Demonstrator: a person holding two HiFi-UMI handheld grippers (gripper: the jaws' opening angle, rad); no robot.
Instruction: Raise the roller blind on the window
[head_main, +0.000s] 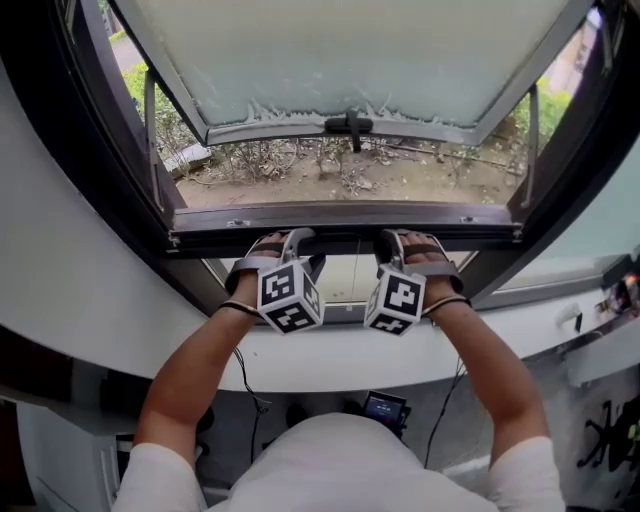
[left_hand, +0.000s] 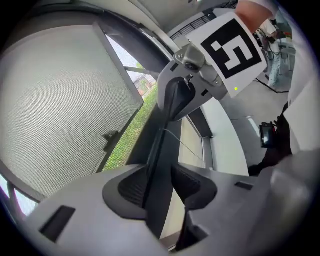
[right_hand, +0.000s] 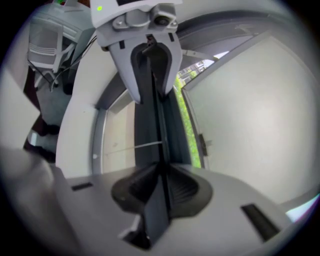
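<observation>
Head view first: the dark flat bottom rail of the roller blind sits across the lower part of the black window frame, just above the curved white sill, with the frosted swing-out sash open beyond it. Its long axis runs level, side to side across the window. In both gripper views it stretches straight away toward the other gripper, thin edge facing the camera.

Both grippers are at the middle of the rail, near each other. The right gripper has its fingers pinched tight on that thin edge. The left gripper has its fingers spread wide, with the rail sitting between them but not clamped.

So what worries me is that only one side is actually holding. If the lift starts like this, I'd guess the rail tips or twists around the right-hand pinch and the blind rolls up crooked. That narrow edge could also just slide out of the fingers.
</observation>
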